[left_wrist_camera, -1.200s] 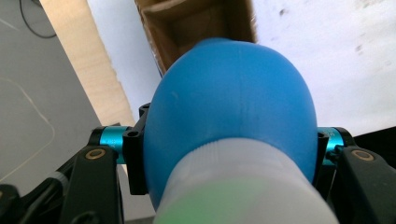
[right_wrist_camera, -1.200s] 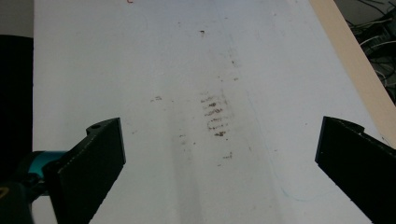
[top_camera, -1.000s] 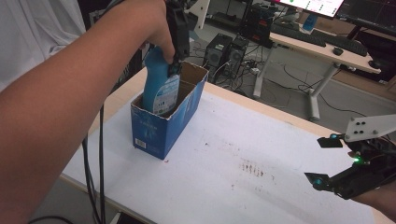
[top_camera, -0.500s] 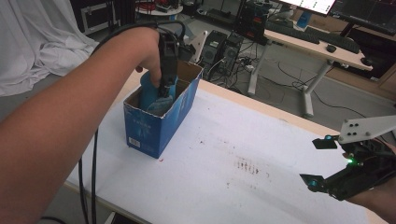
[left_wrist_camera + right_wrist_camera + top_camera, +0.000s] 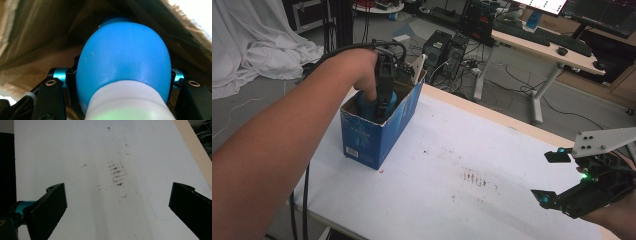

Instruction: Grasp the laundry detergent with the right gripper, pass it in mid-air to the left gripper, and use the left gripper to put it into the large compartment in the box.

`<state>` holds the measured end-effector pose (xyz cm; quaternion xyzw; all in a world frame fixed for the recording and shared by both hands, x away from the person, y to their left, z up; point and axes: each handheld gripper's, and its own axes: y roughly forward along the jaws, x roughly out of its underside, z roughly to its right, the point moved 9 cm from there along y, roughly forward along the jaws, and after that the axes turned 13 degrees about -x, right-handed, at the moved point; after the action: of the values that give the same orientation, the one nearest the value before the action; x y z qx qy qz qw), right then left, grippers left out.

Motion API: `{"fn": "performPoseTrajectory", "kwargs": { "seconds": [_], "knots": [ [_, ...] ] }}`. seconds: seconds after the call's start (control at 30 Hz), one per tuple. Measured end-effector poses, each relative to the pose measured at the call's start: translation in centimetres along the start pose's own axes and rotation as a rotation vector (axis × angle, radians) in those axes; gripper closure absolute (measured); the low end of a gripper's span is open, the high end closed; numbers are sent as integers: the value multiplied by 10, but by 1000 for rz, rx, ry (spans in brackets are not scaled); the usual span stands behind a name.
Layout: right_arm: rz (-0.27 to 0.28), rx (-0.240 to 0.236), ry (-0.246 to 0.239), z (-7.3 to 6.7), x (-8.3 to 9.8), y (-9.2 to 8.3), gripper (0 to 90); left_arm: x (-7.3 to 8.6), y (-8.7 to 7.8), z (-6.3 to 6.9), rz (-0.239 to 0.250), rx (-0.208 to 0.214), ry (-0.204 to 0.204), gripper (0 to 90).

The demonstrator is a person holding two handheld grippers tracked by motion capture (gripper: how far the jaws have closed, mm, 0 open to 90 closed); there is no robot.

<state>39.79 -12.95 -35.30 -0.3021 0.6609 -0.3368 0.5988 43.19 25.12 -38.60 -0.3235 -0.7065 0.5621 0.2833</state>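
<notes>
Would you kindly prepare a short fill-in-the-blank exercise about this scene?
1. The left gripper is shut on a blue plastic bottle with a ____ cap.
2. The bottle sits inside a blue cardboard ____.
3. The right gripper hovers with its jaws ____ above the stained white table.

Missing words: white; box; open

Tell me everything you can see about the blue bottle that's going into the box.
The blue bottle has a smooth, glossy, rounded body that looks like plastic, with a ribbed white collar or cap at the end nearest the camera. The left gripper is shut on it, one jaw on each side of the body. It sits down inside the open blue cardboard box, brown card walls around it, with only part of its blue body visible above the rim from the high view. Whether it rests on the box floor cannot be told.
</notes>
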Motion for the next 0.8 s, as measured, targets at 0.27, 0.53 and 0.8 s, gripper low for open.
{"fn": "performPoseTrajectory", "kwargs": {
  "seconds": [0.27, 0.53, 0.8],
  "knots": [
    [-4, -5, 0, -1, 1, 5, 9, -2, 2, 0, 9, 6, -9, 380],
    [-8, -10, 5, -1, 4, 8, 9, -1, 1, -2, 6, 14, -23, 319],
    [-10, -13, 3, -1, 4, 9, 9, 1, -5, -4, 3, 0, -28, 283]
  ]
}}
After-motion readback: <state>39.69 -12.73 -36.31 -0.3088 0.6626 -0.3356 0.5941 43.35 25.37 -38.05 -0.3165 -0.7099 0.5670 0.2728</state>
